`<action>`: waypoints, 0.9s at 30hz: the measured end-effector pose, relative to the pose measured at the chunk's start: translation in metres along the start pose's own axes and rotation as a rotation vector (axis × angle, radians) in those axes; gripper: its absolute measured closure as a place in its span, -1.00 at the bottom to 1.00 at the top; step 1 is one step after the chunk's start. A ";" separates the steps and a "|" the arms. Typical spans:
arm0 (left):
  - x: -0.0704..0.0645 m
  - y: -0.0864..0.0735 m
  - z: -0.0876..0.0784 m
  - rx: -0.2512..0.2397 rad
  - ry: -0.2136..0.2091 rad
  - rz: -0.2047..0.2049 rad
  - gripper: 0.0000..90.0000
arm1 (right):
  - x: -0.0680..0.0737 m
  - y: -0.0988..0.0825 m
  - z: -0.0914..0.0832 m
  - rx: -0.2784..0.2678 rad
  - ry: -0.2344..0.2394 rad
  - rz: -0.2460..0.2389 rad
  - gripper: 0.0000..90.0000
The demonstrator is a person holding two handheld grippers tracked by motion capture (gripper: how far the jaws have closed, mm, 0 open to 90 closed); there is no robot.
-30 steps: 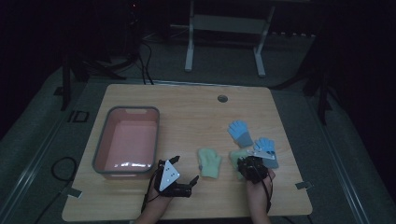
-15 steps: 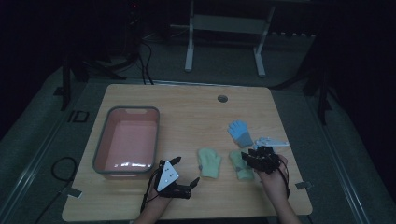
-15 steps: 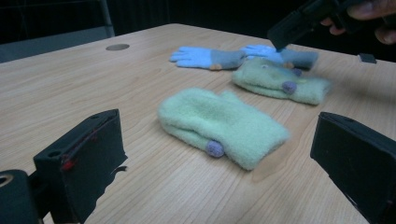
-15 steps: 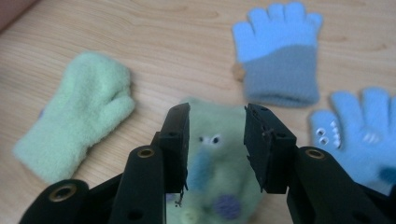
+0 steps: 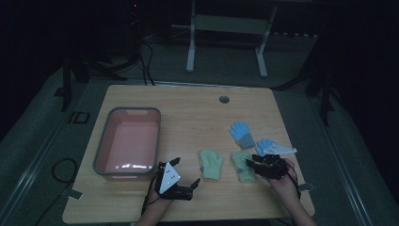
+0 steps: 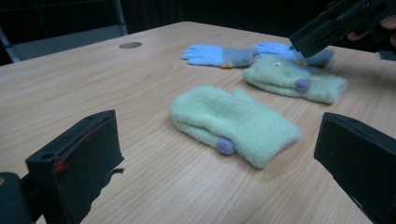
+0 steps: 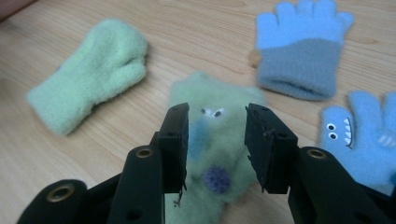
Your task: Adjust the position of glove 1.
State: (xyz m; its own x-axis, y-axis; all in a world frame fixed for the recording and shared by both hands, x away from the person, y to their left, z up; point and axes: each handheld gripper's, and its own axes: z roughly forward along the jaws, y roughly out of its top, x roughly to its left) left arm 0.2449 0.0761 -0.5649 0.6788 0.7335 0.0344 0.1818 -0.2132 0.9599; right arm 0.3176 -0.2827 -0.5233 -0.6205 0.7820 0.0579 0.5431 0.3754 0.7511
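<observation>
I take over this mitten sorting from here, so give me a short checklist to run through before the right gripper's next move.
1. Right gripper jaws apart: ok; they have just been opening.
2. Green mitten with eyes under them, not pinched: ok.
3. Plain green mitten apart from it: ok.
4. Blue gloves not caught by the jaws: ok.
5. Pink bin empty: ok.
6. Left gripper open, holding nothing: ok.
</observation>
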 end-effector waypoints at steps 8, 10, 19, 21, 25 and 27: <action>0.000 0.000 0.000 -0.003 -0.022 -0.009 -0.97 | 0.017 -0.011 0.018 -0.002 -0.115 -0.039 0.34; 0.000 0.000 0.000 -0.003 -0.022 -0.004 -0.97 | 0.016 -0.016 0.023 0.028 -0.126 -0.044 0.33; 0.000 0.000 0.000 -0.002 -0.002 -0.006 -0.97 | 0.025 -0.017 0.026 0.025 -0.152 -0.054 0.87; 0.000 0.000 0.000 -0.002 -0.002 -0.010 -0.97 | 0.026 -0.015 0.025 0.017 -0.168 -0.007 0.90; 0.001 0.000 0.000 -0.003 -0.001 -0.014 -0.97 | 0.031 -0.005 0.016 -0.026 -0.180 0.062 0.91; 0.001 0.000 0.000 -0.004 -0.004 -0.019 -0.97 | 0.039 0.008 0.004 -0.080 -0.195 0.102 0.91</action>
State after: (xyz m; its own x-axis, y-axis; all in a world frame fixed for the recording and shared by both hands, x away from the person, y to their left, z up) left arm 0.2458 0.0766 -0.5649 0.6778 0.7351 0.0152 0.1920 -0.1970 0.9614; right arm 0.3000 -0.2470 -0.5178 -0.4397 0.8980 0.0136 0.5460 0.2553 0.7980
